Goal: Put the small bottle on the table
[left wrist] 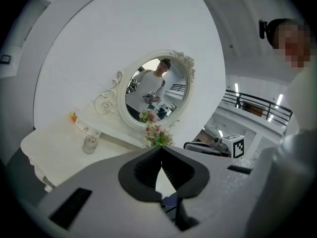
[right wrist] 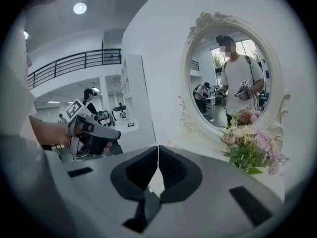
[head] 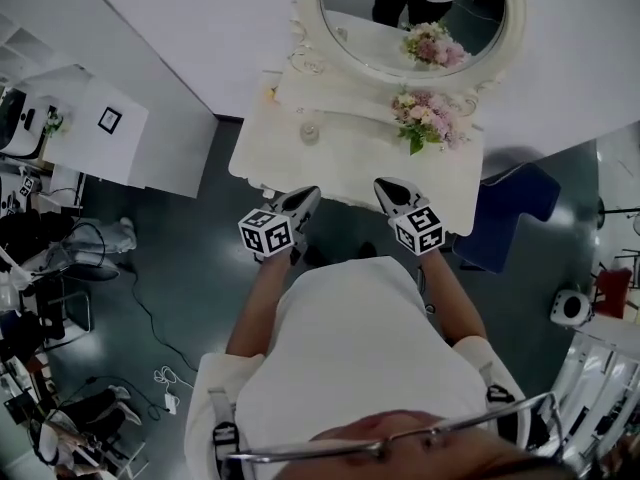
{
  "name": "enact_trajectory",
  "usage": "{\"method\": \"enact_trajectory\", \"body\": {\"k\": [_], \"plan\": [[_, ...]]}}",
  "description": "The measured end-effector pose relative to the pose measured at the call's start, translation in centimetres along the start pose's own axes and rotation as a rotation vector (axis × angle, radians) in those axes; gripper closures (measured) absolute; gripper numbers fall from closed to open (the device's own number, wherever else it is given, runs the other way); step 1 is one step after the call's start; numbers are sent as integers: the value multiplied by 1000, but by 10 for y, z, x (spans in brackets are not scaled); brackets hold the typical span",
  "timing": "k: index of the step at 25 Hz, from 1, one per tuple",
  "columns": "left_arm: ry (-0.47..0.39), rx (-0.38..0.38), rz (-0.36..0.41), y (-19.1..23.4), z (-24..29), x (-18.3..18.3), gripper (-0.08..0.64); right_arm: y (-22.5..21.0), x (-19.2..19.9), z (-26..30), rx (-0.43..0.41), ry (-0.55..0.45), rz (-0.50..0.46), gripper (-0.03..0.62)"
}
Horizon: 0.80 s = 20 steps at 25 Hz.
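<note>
A small clear glass bottle (head: 310, 130) stands upright on the white dressing table (head: 340, 163), left of centre; in the left gripper view the bottle (left wrist: 90, 144) sits ahead to the left. My left gripper (head: 306, 198) hovers over the table's front edge, shut with nothing in it; its jaws (left wrist: 161, 151) meet at the tips. The right gripper (head: 386, 187) hangs beside it near the front edge, also shut and empty (right wrist: 158, 150). Neither gripper touches the bottle.
An oval mirror (head: 420, 13) in an ornate white frame rises at the table's back. A pink flower bouquet (head: 428, 116) lies before it at the right. A blue chair (head: 515, 213) stands right of the table. Dark floor with cables lies to the left.
</note>
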<state>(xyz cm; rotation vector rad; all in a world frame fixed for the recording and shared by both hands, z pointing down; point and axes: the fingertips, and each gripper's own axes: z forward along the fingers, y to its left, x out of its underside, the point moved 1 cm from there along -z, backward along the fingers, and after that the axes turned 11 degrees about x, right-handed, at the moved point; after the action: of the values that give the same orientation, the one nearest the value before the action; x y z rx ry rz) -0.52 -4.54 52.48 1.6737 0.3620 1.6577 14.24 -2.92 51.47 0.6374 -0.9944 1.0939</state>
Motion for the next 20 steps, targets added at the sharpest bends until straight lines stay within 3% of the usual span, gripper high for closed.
{"method": "enact_trajectory", "body": {"k": [9, 20], "plan": [[-29, -22, 43, -10, 18, -6, 557, 2, -15, -3, -86, -47, -44, 586], [-32, -31, 66, -11, 22, -14, 557, -11, -23, -3, -81, -62, -36, 586]]}}
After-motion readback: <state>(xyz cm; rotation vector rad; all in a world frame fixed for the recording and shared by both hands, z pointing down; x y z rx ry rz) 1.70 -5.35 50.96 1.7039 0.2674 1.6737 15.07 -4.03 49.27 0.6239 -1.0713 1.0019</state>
